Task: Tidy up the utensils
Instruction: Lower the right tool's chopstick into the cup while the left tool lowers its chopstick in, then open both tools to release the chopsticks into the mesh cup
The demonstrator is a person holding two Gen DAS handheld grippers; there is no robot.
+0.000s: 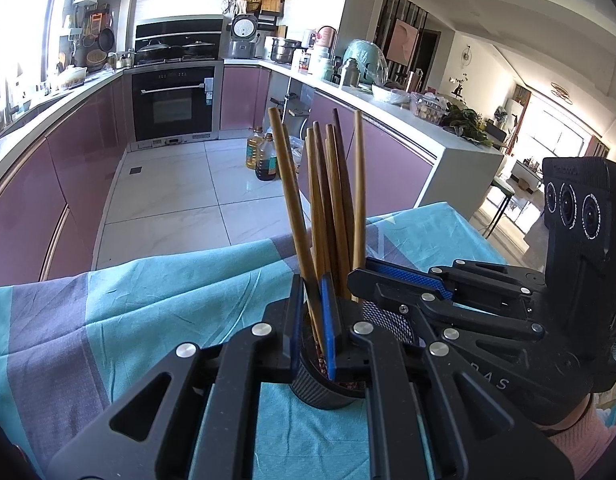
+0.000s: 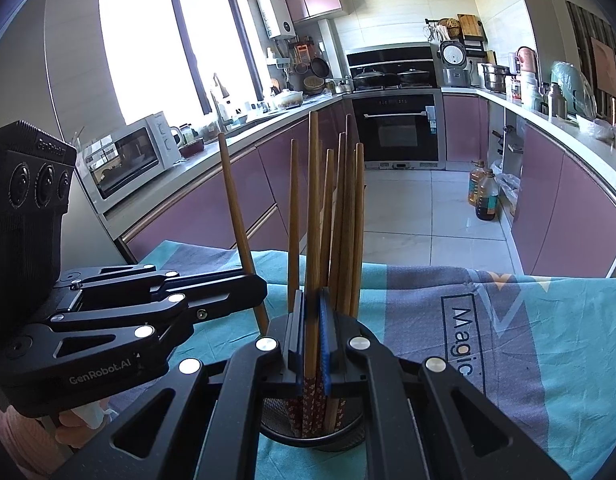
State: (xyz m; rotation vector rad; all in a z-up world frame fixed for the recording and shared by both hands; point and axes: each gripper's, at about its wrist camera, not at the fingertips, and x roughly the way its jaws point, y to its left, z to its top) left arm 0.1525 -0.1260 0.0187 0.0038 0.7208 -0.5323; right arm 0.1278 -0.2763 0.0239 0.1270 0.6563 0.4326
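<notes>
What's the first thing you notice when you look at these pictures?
A bunch of wooden chopsticks stands in a black mesh holder on the blue-and-grey tablecloth. The left gripper and right gripper each pinch one chopstick. Behind is a purple kitchen with a black oven.

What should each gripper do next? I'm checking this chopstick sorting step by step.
Probably open both and back away. The left gripper is shut on one chopstick, the right gripper on another chopstick. Both sticks already stand with their lower ends inside the black mesh cup among the rest, so letting go should leave them in place.
</notes>
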